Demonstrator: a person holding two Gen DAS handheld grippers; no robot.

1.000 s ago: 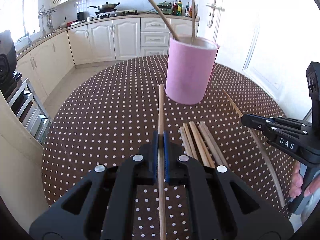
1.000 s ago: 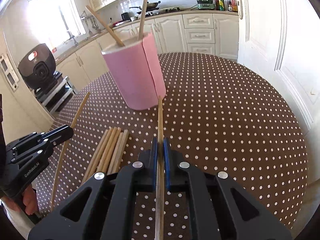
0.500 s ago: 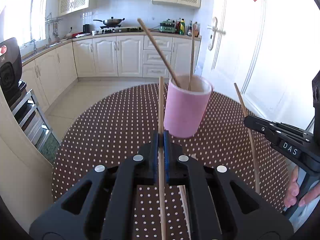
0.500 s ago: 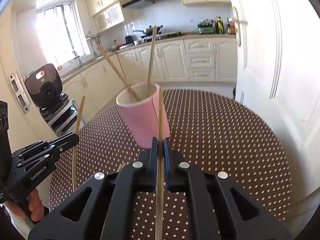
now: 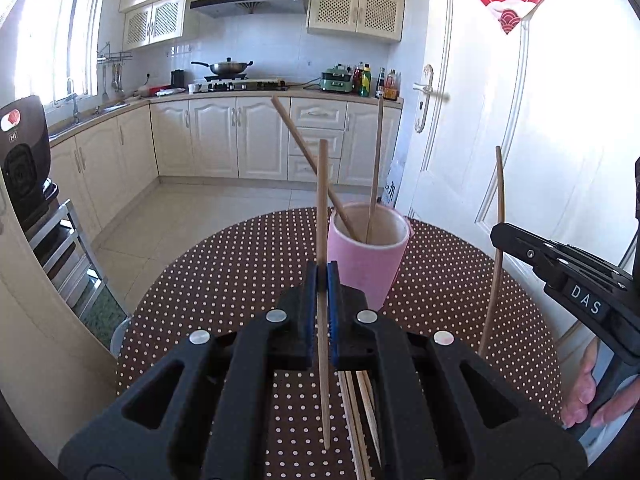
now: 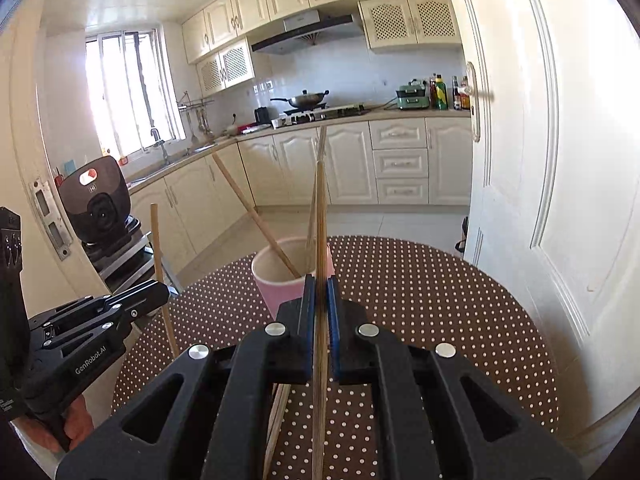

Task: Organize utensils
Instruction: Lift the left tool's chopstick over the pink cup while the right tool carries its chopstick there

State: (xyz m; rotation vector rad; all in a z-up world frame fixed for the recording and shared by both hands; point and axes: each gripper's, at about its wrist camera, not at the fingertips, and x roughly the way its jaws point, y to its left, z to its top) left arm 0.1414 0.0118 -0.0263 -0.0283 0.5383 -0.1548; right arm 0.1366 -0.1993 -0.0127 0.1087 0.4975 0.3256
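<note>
The loose wooden chopsticks (image 5: 358, 408) on the dotted brown surface (image 5: 224, 280) lie mostly hidden behind the left gripper's black fingers (image 5: 308, 320); perhaps four.

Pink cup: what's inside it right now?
Two chopsticks stand in the pink cup, one leaning left, one near upright. The wall hides their lower ends and the cup's bottom, so anything else lying in there cannot be seen.
</note>
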